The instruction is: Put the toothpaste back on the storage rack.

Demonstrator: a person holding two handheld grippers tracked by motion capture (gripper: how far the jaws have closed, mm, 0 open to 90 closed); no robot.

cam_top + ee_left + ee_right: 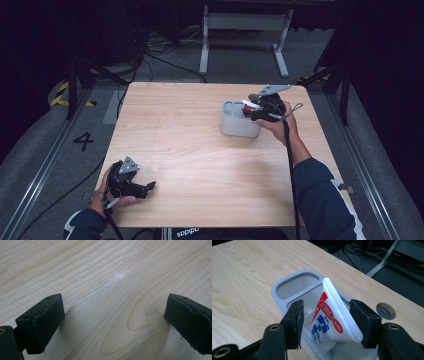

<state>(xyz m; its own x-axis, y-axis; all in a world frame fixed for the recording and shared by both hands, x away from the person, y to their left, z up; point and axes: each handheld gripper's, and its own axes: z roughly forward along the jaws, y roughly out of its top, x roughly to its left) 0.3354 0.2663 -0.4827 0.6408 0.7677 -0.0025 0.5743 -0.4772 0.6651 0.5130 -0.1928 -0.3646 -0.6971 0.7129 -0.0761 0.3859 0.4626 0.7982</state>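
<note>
— Which way does the tube point?
— Crimped end up and tilted toward one jaw, its length running down into the near compartment of the grey holder. Its lower end is hidden inside.
— Is the right gripper gripping it?
— The jaws flank the tube; I cannot tell whether they press it.
— And the left gripper?
— Spread wide over bare table, at the near left corner.

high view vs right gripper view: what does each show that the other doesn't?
High view alone: the left claw open near the table's near-left corner, and both forearms. Right gripper view alone: the tube's red and blue print, tilted between the jaws, its lower end in the holder, and a round hole in the tabletop. Both: the grey holder, the wooden table, the right claw.
</note>
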